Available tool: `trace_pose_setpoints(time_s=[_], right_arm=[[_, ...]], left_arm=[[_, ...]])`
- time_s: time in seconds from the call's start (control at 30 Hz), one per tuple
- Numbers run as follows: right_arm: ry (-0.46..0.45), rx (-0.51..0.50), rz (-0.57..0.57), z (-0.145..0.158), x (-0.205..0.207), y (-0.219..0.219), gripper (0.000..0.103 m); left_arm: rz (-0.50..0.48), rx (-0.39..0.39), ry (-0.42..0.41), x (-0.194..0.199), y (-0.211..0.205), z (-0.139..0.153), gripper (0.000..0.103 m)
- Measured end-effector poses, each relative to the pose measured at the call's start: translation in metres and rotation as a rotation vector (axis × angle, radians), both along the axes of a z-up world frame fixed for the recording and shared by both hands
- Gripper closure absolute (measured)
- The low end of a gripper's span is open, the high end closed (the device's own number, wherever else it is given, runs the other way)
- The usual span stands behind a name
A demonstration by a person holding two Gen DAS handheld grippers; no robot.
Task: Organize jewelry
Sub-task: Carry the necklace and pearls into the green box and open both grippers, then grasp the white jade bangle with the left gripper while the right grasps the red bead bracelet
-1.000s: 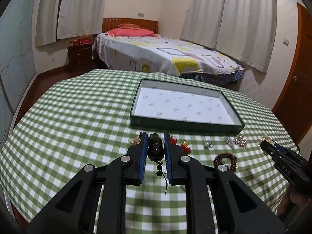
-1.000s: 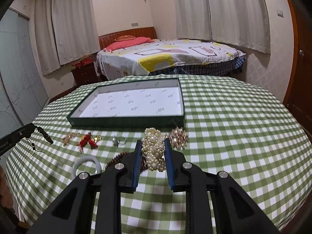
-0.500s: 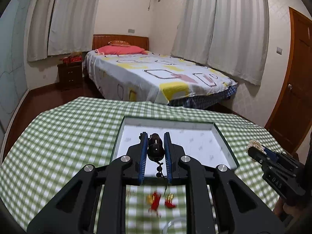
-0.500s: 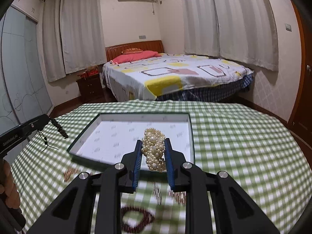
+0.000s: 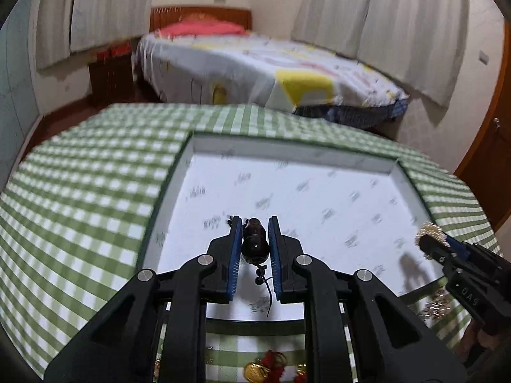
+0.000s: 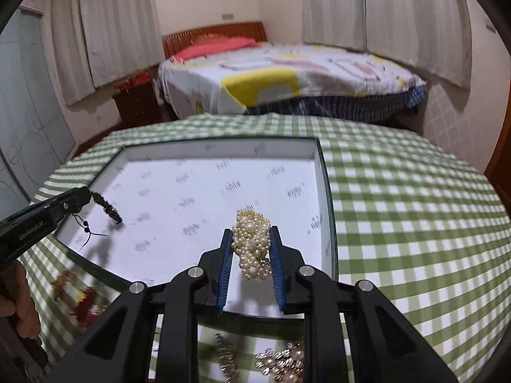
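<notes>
Left gripper (image 5: 254,234): jaws clamped on dark beaded bracelet (image 5: 254,243), black cord dangling beneath, held above white-lined tray (image 5: 319,204). Right gripper (image 6: 251,250): jaws clamped on pearl bracelet (image 6: 252,247), over the tray's near right part. Behind and below both: red-gold ornaments (image 5: 270,368), pearl pieces (image 6: 287,367) on green checked tablecloth (image 6: 399,223).

Motion blurs the bed (image 5: 268,73), and loose jewellery pieces (image 6: 284,367) on the near table (image 6: 399,223) are cut off and partly hidden.
</notes>
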State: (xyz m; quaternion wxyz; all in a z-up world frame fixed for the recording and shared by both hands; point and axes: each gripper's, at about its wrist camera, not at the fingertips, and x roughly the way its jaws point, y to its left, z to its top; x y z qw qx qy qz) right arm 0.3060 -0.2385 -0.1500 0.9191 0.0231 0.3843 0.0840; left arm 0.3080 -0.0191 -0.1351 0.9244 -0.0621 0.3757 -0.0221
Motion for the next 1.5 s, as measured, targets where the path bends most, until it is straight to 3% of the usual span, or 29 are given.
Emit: trace_pose_setpoints(time_s=[0.33, 0.57, 0.63, 0.7, 0.8, 1.2, 1.47, 1.5], right_arm=[[0.067, -0.031, 0.014, -0.017, 0.005, -0.002, 0.079], [0.060, -0.032, 0.020, -0.016, 0.006, 0.000, 0.071], [0.049, -0.026, 0.012, -0.014, 0.005, -0.001, 0.061], [0.040, -0.012, 0.005, -0.012, 0.003, -0.003, 0.060], [0.024, -0.006, -0.003, -0.006, -0.001, -0.005, 0.060], [-0.043, 0.023, -0.018, 0.015, -0.077, 0.010, 0.060], [-0.012, 0.027, 0.016, 0.000, -0.120, 0.027, 0.060], [-0.006, 0.025, 0.018, -0.003, -0.123, 0.031, 0.055]], left_arm=[[-0.004, 0.017, 0.101, 0.014, 0.003, -0.033, 0.086], [-0.005, 0.033, 0.103, 0.014, 0.000, -0.036, 0.083], [-0.005, 0.035, 0.099, 0.013, -0.001, -0.036, 0.071], [0.000, 0.029, 0.091, 0.012, 0.000, -0.034, 0.062], [0.005, 0.016, 0.080, 0.006, 0.003, -0.029, 0.058], [0.044, 0.001, -0.053, -0.072, 0.004, 0.012, 0.049], [0.072, -0.002, -0.050, -0.123, 0.011, 0.014, 0.047], [0.075, -0.002, -0.046, -0.128, 0.013, 0.012, 0.047]])
